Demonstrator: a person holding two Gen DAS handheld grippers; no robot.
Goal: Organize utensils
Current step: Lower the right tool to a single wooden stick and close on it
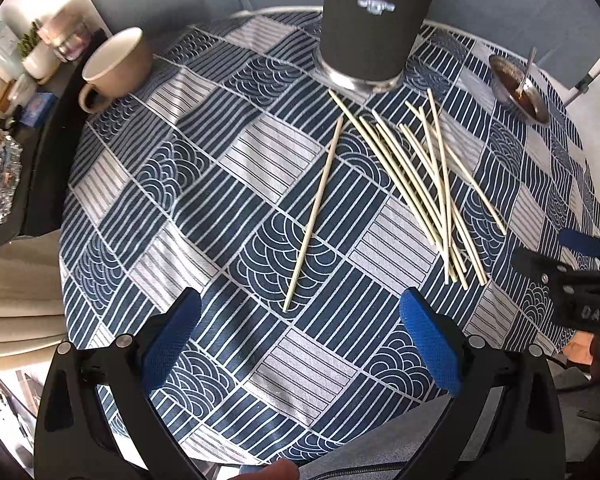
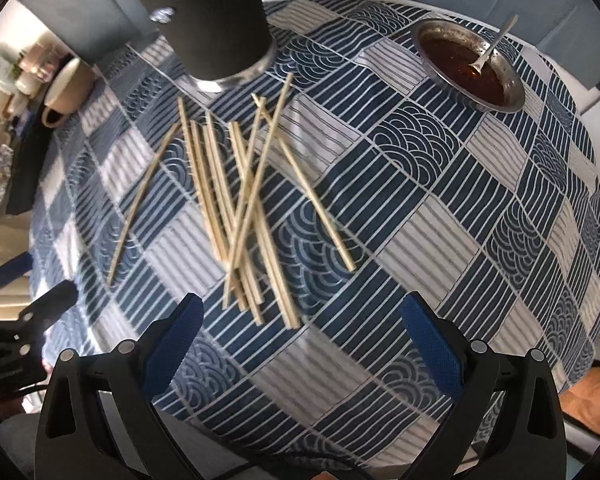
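Observation:
Several pale wooden chopsticks (image 1: 420, 184) lie crossed in a loose pile (image 2: 244, 216) on the round table with its blue patterned cloth (image 1: 228, 208). One chopstick (image 1: 315, 212) lies apart, left of the pile (image 2: 140, 200). A tall black cylindrical holder (image 1: 374, 24) stands upright at the far edge (image 2: 216, 16). My left gripper (image 1: 300, 320) hovers open above the near end of the lone chopstick, holding nothing. My right gripper (image 2: 302, 320) hangs open just short of the pile's near ends, also holding nothing. The right gripper shows at the right edge (image 1: 580, 280) of the left wrist view.
A beige mug (image 1: 116, 66) sits at the table's far left. A metal bowl of dark sauce with a spoon (image 2: 468, 64) stands at the far right. A cluttered shelf (image 1: 8, 80) lies beyond the left edge. The table rim (image 2: 260, 424) is close below both grippers.

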